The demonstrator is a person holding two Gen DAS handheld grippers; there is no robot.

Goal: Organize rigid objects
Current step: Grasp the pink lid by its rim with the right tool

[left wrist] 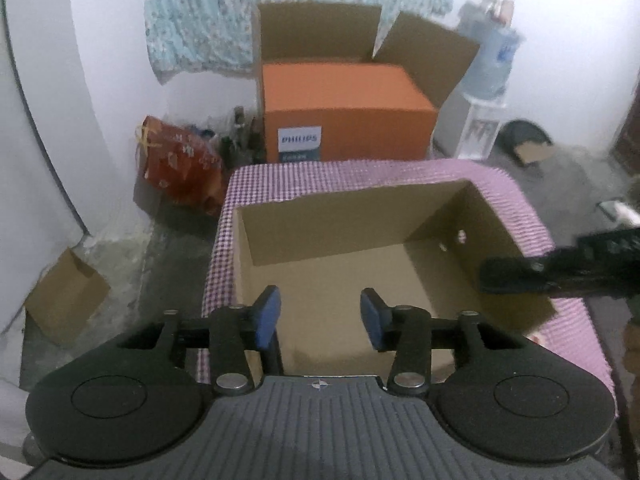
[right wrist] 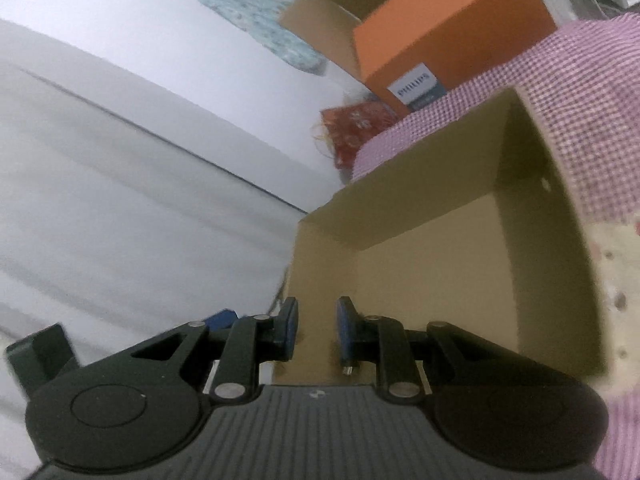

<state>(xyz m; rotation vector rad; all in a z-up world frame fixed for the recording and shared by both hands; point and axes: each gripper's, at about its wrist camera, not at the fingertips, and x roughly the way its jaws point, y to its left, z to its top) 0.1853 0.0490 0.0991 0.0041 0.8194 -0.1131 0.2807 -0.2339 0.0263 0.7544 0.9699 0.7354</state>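
The left hand-held gripper (left wrist: 320,316) hangs above the near edge of an open cardboard box (left wrist: 360,264), and its blue pads (left wrist: 267,316) stand wide apart with nothing between them. The right hand-held gripper (right wrist: 317,330) is tilted and also points into the box (right wrist: 440,260); its pads (right wrist: 289,326) are apart by a smaller gap and hold nothing. In the left view the right hand-held gripper (left wrist: 516,280) enters from the right edge as a dark, blurred shape over the right wall of the box.

The box sits on a worktop with a pink checked cloth (left wrist: 360,176). The part of its floor that shows is bare; the near part is covered by the gripper bodies. No rigid object to be sorted shows in either view.

Behind the worktop stands an orange Philips carton (left wrist: 344,120) inside a bigger brown carton (left wrist: 320,32) with raised flaps. To the left of it lie a red bag (left wrist: 180,164) and some dark bottles (left wrist: 240,140), hard to make out. A water dispenser (left wrist: 486,80) stands on the right, blurred. A small brown box (left wrist: 68,296) rests on the floor by the left wall. A flowered curtain (left wrist: 240,8) hangs on the back wall. In the right view a pale spotted surface (right wrist: 612,280) beside the box is cut off by the edge.
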